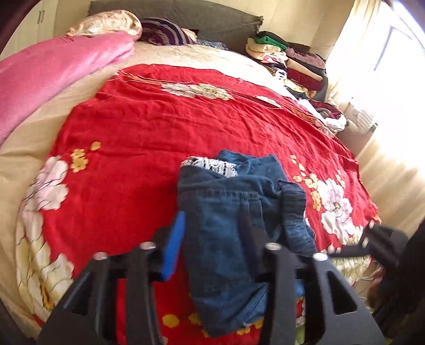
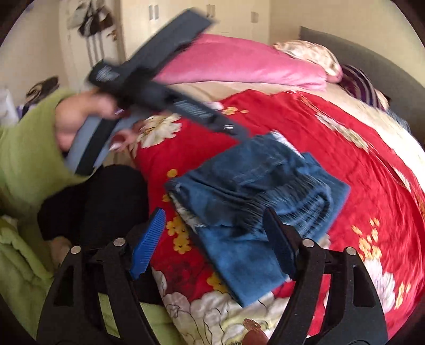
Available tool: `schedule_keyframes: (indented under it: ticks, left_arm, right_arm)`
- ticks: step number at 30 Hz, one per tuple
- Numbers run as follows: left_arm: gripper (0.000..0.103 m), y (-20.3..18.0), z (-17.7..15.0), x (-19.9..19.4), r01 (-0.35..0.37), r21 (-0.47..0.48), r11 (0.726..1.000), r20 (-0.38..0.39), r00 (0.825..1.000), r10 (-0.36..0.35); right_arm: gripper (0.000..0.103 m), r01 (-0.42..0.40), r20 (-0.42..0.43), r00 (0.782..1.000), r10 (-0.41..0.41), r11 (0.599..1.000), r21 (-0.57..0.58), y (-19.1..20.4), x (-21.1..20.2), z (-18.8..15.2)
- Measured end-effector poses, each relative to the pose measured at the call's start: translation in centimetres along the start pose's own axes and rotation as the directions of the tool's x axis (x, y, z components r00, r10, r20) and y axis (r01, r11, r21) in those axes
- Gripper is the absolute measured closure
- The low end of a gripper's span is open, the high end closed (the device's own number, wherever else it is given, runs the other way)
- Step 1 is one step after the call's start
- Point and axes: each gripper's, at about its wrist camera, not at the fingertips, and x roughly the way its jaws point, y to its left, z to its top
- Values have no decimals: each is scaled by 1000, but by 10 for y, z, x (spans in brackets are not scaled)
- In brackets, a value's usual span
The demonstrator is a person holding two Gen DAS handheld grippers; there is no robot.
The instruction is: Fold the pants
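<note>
Left tongs (image 1: 212,238): jaws spread wide, released, hovering over jeans (image 1: 233,228); blue ribbed pad on one finger, other finger black. No clear contact with denim; cannot tell whether tips touch.

Right tongs (image 2: 215,244): jaws likewise spread, released, same blue ribbed pad (image 2: 148,241), poised above near edge of jeans (image 2: 255,196).

Jeans: blue denim, folded into a thick, roughly rectangular bundle, several layers stacked. Stitched seams visible, frayed dark hem lying across top, patterned white lining showing at far end. Resting on bedspread (image 1: 159,122) near bed's front edge.

Bedspread: red, wrinkled, printed with large white and small yellow flowers, cream border.

Further out: pink quilt (image 1: 53,69), smooth sheen, rolled along one side; floral pillow (image 1: 111,22); striped purple pillow (image 1: 164,31); grey padded headboard (image 1: 217,24). Pile of folded clothes (image 1: 289,61), mixed colours, at far corner of bed. Bright curtain (image 1: 372,53) beside it.

In right view, motion-blurred body of other tool in hand (image 2: 106,106), green sleeve (image 2: 29,148).
</note>
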Motion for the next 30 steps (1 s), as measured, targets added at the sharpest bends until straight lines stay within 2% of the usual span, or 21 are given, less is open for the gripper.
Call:
schedule_keyframes:
  ticks: [2, 5, 11, 12, 14, 15, 19, 24, 30]
  left_arm:
    - [82, -3, 5, 7, 27, 16, 1000, -18, 999, -27]
    - [82, -8, 7, 22, 25, 42, 999, -53, 998, -22]
    - [82, -5, 4, 46, 24, 39, 999, -101, 995, -20]
    - [82, -4, 3, 47, 26, 33, 999, -104, 994, -22]
    - [82, -2, 3, 50, 28, 26, 999, -107, 994, -25]
    - [82, -1, 3, 51, 30, 24, 999, -108, 994, -27]
    - [82, 0, 4, 53, 37, 22, 999, -108, 994, -34]
    - [82, 0, 4, 55, 31, 12, 999, -100, 995, -30]
    - [80, -1, 3, 54, 28, 15, 1000, -91, 996, -26]
  right_arm:
    - [51, -7, -14, 1000, 6, 999, -39, 8, 9, 3]
    - [65, 0, -37, 999, -4, 993, -114, 19, 22, 7]
    - [67, 39, -68, 996, -60, 961, -276, 39, 48, 12]
    - [75, 41, -77, 995, -67, 953, -300, 41, 53, 11]
    - [98, 6, -111, 993, -42, 951, -310, 42, 62, 7]
    - [100, -22, -135, 991, -19, 954, -300, 41, 63, 5]
    - [101, -88, -152, 987, 42, 948, -305, 47, 47, -4]
    - [100, -83, -182, 982, 42, 971, -222, 39, 63, -19]
    - [97, -98, -177, 982, 66, 978, -183, 30, 57, -17]
